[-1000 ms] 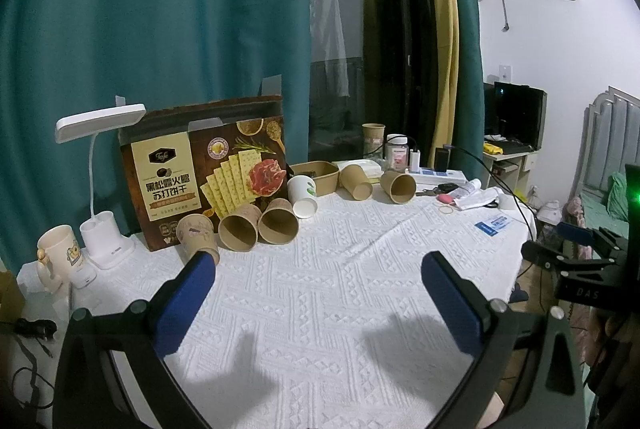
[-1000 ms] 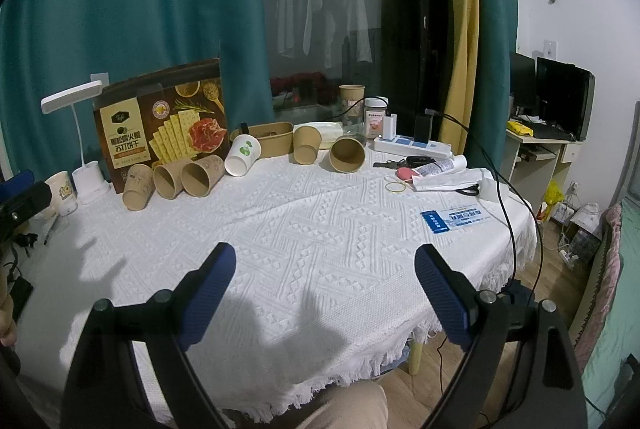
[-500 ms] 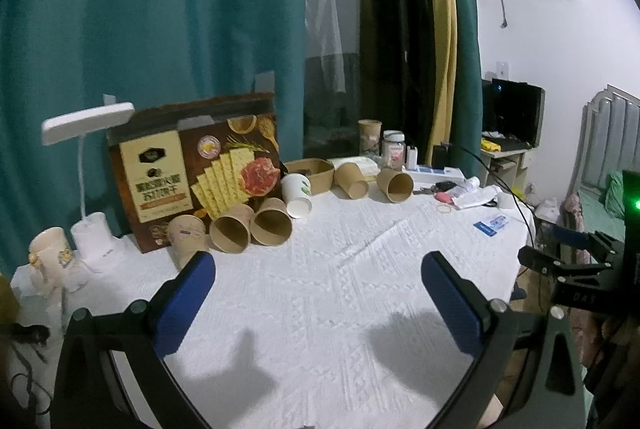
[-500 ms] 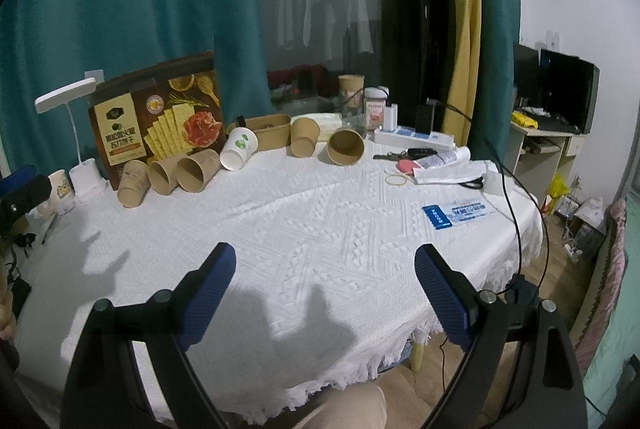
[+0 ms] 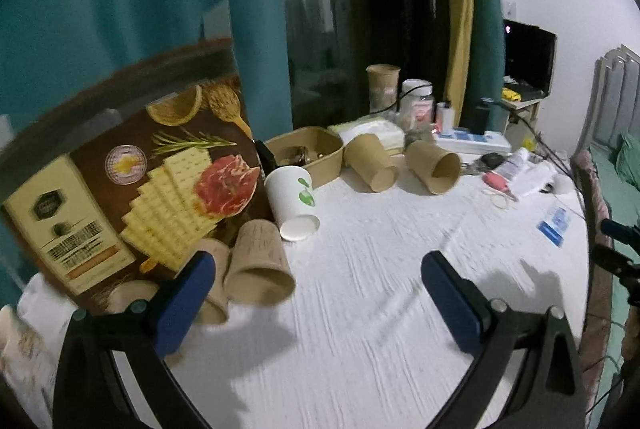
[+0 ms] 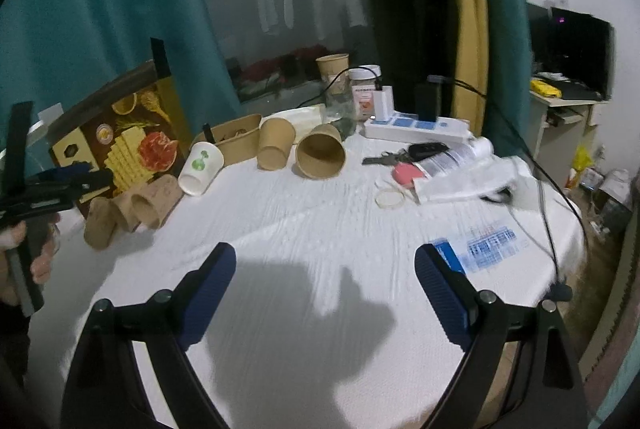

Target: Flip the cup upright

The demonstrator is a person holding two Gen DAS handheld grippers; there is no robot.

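Left gripper (image 5: 316, 273): jaws spread wide, nothing between the blue pads, held over the white tablecloth (image 5: 360, 309). Its left pad sits just in front of a cluster of brown paper cups lying on their sides; nearest is a brown cup (image 5: 259, 265) with its mouth facing the camera, a second brown cup (image 5: 212, 285) partly hidden behind the pad. Just beyond, a white cup (image 5: 294, 203) with a green logo lies tipped, mouth down toward the cloth, leaning by the cracker box (image 5: 132, 189). Further back, two more brown cups (image 5: 370, 163) lie on their sides beside a brown paper bowl (image 5: 312, 153). Right gripper (image 6: 325, 277): jaws likewise wide apart, empty, over bare cloth, well apart from the cups. From that view the white cup (image 6: 200, 168) lies left of centre, with keys (image 6: 404, 153) and a power strip (image 6: 416, 128) at right.
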